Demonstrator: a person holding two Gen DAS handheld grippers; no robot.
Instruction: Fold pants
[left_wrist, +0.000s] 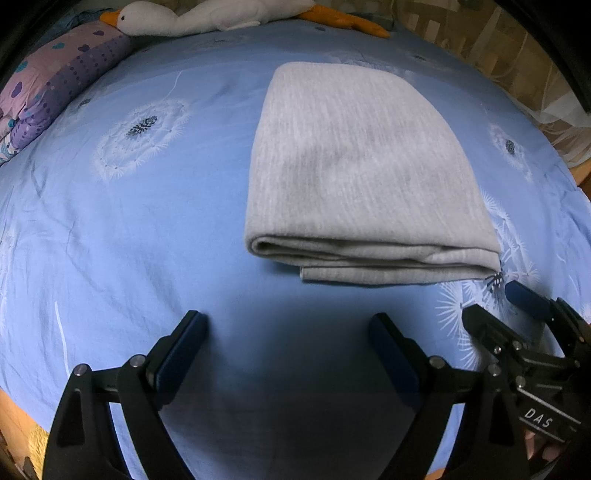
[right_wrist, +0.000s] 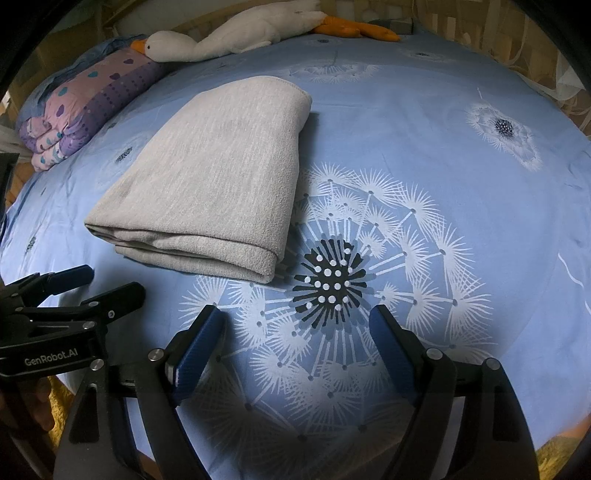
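The grey pants (left_wrist: 354, 177) lie folded in a neat stack on the blue bedspread (left_wrist: 129, 229), layered edges toward me. They also show in the right wrist view (right_wrist: 218, 184), left of centre. My left gripper (left_wrist: 288, 325) is open and empty, hovering over bare sheet just short of the near edge of the pants. My right gripper (right_wrist: 297, 321) is open and empty over a large dandelion print (right_wrist: 332, 284), right of the pants. Each gripper shows in the other's view: the right one at the left wrist view's lower right (left_wrist: 491, 302), the left one at the right wrist view's left edge (right_wrist: 110, 282).
A folded purple and pink quilt (left_wrist: 55, 81) lies at the bed's far left. A white plush goose (left_wrist: 207, 16) lies along the far edge. A net curtain (left_wrist: 535, 85) hangs at the right. The bed's near edge (left_wrist: 22, 417) shows at lower left.
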